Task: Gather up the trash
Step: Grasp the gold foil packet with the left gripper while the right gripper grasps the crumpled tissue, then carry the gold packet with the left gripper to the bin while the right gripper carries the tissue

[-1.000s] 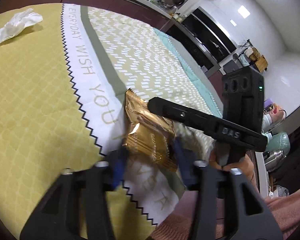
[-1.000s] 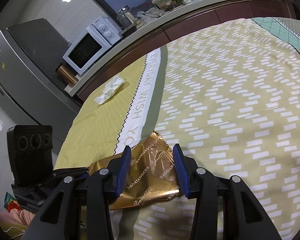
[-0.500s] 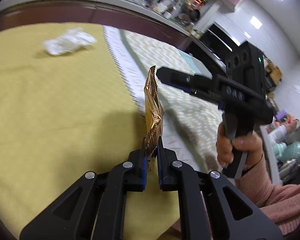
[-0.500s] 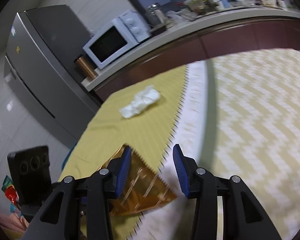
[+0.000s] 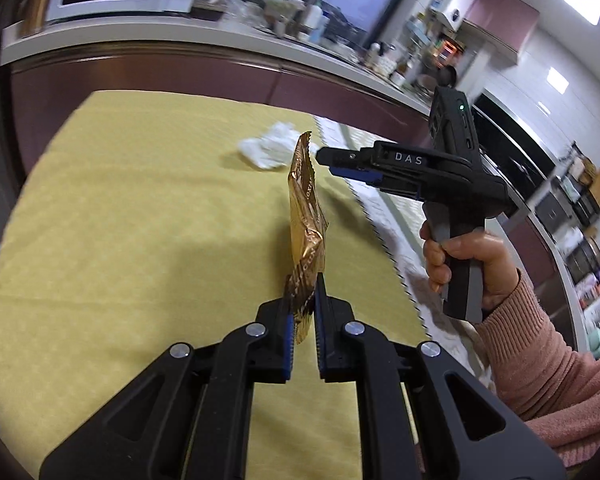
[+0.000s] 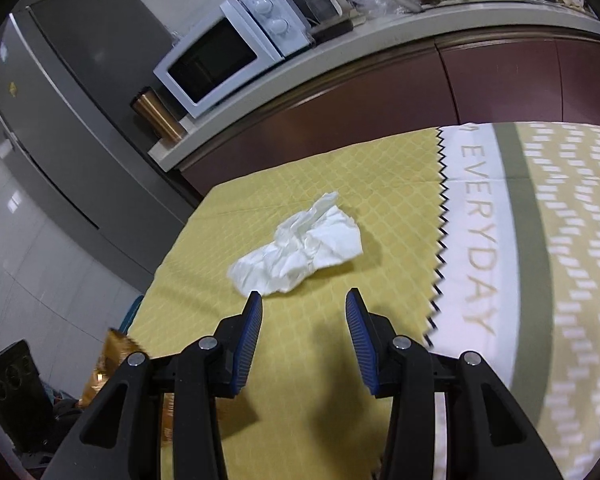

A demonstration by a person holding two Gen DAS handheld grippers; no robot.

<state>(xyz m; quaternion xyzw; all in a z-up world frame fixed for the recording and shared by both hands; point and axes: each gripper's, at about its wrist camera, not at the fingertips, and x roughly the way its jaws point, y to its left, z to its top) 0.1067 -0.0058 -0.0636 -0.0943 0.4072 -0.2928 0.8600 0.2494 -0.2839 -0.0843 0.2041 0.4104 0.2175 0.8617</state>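
My left gripper (image 5: 303, 300) is shut on a gold foil wrapper (image 5: 306, 216) and holds it upright above the yellow tablecloth (image 5: 140, 240). The wrapper's edge also shows at the lower left of the right wrist view (image 6: 114, 354). A crumpled white tissue (image 6: 300, 250) lies on the yellow cloth; it also shows in the left wrist view (image 5: 270, 148). My right gripper (image 6: 304, 304) is open and empty, just short of the tissue, jaws apart on either side of its near edge. In the left wrist view the right gripper (image 5: 328, 157) points toward the tissue.
The cloth has a white band with lettering (image 6: 476, 240) and a patterned part to the right. A dark cabinet (image 6: 380, 108) with a counter, a microwave (image 6: 228, 52) and a fridge (image 6: 60, 120) stands beyond the table's far edge.
My left gripper closed on the gold wrapper and lifted it off the cloth. My right gripper let the wrapper go and moved across to the white tissue.
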